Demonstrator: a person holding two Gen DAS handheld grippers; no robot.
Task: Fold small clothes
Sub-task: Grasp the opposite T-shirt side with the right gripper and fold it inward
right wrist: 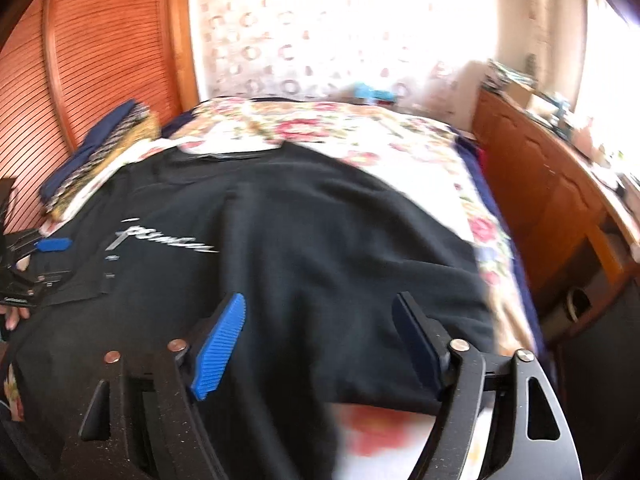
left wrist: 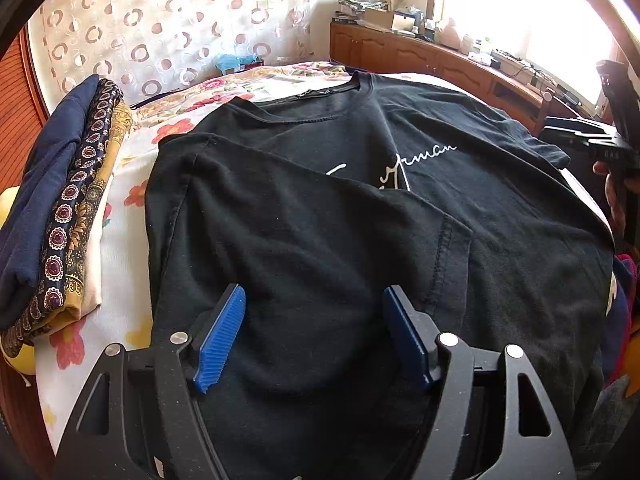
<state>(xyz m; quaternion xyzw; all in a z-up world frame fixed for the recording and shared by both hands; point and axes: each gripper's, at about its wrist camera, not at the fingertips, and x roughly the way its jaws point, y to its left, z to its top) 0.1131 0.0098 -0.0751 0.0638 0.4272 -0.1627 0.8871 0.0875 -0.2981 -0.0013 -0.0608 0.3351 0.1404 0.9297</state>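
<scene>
A black T-shirt (left wrist: pixel 420 128) with white script print lies spread on the floral bedspread (left wrist: pixel 120 264), collar at the far side. Its left side and sleeve are folded inward over the chest and cover part of the print. My left gripper (left wrist: pixel 315 294) hovers open just above that folded panel, with nothing between its blue pads. In the blurred right wrist view, my right gripper (right wrist: pixel 320 300) stands open over the T-shirt (right wrist: pixel 320 220) near its right edge, holding nothing. One blue pad (right wrist: pixel 54 245) of the left gripper shows at the far left.
A stack of folded clothes (left wrist: pixel 60 200), navy, patterned and yellow, sits at the bed's left side. A wooden cabinet (left wrist: pixel 400 52) cluttered with items runs along the right under a bright window. A slatted wooden door (right wrist: pixel 100 40) stands at the left. A hand (left wrist: pixel 612 192) shows at the right edge.
</scene>
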